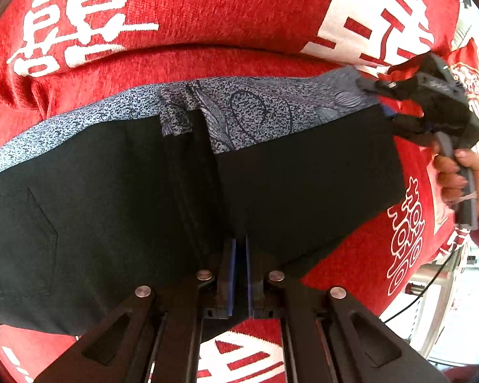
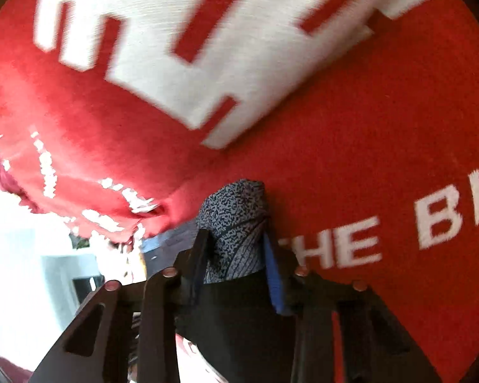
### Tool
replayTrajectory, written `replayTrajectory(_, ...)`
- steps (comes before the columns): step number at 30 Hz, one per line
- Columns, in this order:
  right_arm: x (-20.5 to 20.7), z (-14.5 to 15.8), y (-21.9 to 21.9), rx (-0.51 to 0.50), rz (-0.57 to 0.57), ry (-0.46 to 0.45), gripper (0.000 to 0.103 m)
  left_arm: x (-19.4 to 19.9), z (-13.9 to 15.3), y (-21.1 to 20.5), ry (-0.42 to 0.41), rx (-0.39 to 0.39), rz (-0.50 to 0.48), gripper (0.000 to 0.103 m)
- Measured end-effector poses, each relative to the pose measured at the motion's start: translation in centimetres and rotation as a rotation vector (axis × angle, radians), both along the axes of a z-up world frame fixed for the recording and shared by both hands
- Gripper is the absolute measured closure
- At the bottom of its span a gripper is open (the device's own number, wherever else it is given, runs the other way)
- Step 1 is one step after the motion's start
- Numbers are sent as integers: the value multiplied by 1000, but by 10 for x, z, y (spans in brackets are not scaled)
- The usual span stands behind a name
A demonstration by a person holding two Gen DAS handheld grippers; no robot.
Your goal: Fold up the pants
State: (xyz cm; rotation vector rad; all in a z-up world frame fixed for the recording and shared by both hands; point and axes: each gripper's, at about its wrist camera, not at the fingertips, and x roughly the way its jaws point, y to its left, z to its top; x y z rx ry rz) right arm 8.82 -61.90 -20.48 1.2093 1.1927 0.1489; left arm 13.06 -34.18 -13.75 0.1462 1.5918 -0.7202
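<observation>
Black pants (image 1: 303, 185) lie spread on a red blanket (image 1: 207, 9), their grey-blue patterned waistband lining (image 1: 255, 111) turned outward along the far edge. My left gripper (image 1: 239, 242) is shut on the near edge of the pants, and folds of black cloth run up from its blue pads. At the right end, my right gripper (image 1: 372, 87) grips the waistband corner, held by a person's hand (image 1: 453, 172). In the right wrist view, a bunch of patterned lining (image 2: 233, 210) fills the space between the right gripper's (image 2: 234, 242) fingers, with black cloth (image 2: 239, 312) below.
The red blanket (image 2: 367, 159) bears large white characters and lettering and covers a raised back cushion behind the pants. A back pocket (image 1: 22, 239) shows at the left. Beyond the blanket's right edge are a bright floor (image 1: 447, 319) and a black cable (image 1: 424, 290).
</observation>
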Motion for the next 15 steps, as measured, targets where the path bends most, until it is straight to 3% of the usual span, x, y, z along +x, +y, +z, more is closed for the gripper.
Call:
replayTrajectory(2,2,9,3,16,18,-18,70,0,-1,0,-1,1,0,96)
replayTrajectory(4,7,12,8,-37,57,-7,70,0,-1,-1,-5,5,1,96)
replayTrajectory(8,22,0,29,-345,199,116,68,-3,2,-6,-43,20,-6,96)
replayTrajectory(10,28,12,46,-508,233,119,52,-4,4,-8,-60,38,3,96)
replayTrajectory(11,29,20,56,-590,253,127,50,-5,5,-7,-66,43,9,96)
replayTrajectory(15,22,51,81,-688,278,91,50,-6,18,-5,-116,69,28,96)
